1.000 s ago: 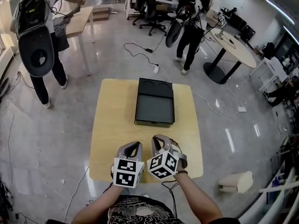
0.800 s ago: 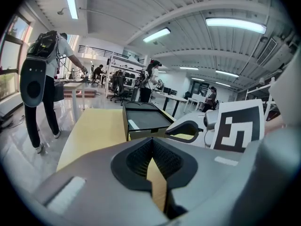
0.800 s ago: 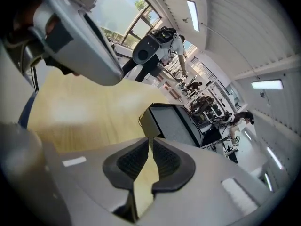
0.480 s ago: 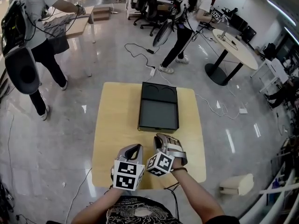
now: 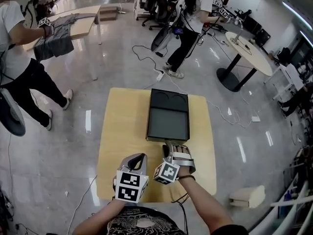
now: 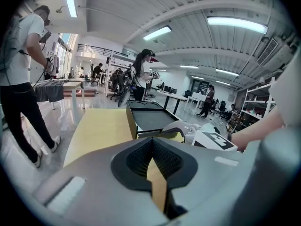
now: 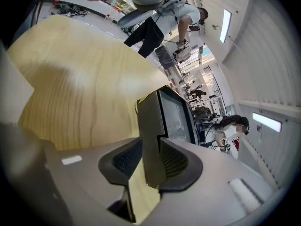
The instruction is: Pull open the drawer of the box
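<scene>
A flat black box (image 5: 167,116) lies lengthwise on the light wooden table (image 5: 122,131), its lid recessed and its near end facing me. My right gripper (image 5: 172,145) sits low at that near end, rolled onto its side. In the right gripper view the box's dark front panel (image 7: 151,140) stands between the jaws of the right gripper (image 7: 149,155). The jaws have just been opening: one pad lies close to the panel, and table shows past the other. My left gripper (image 5: 138,156) hovers over the table nearer to me, apart from the box (image 6: 150,119), its pads together and nothing held.
One person (image 5: 19,72) stands on the shiny floor at the left, by a table with a grey cloth (image 5: 73,21). Another person (image 5: 188,18) stands behind the table near a round table (image 5: 247,43). Cables (image 5: 146,53) run across the floor. A pale object (image 5: 247,192) lies at the right.
My right gripper has moved forward and down to the box's near end, rolled, and its jaws have opened. The left gripper has stayed put. Both people behind have walked.
</scene>
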`<state>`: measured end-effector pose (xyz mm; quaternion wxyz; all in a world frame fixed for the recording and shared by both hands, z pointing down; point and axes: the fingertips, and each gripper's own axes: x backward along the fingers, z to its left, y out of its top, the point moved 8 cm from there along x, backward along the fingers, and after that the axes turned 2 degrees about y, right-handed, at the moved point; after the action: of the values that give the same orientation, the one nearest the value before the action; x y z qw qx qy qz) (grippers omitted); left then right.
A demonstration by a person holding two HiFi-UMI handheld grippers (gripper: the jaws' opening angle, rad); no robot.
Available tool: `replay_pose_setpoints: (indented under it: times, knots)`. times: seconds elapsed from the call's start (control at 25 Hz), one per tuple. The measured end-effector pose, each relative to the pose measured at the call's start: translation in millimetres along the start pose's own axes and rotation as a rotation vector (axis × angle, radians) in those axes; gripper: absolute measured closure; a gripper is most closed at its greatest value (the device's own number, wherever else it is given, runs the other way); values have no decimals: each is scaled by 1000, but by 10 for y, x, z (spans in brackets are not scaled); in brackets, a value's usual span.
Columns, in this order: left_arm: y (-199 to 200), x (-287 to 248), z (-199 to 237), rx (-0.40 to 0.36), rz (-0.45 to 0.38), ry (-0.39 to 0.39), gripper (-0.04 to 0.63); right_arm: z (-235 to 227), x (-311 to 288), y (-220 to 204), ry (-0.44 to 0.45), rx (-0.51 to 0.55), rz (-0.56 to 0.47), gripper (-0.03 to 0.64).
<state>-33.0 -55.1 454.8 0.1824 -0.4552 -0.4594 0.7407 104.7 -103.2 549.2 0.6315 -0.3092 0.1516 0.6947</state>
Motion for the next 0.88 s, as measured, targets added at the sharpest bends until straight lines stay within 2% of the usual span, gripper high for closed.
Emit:
replay_pose_setpoints:
  times: [0.76, 0.88]
  knots:
    - [-40, 91, 62, 9, 11, 39, 580, 88, -124, -26, -52, 140, 59, 493]
    - [-44, 94, 53, 9, 12, 40, 580, 54, -116, -11, -42, 140, 50, 520]
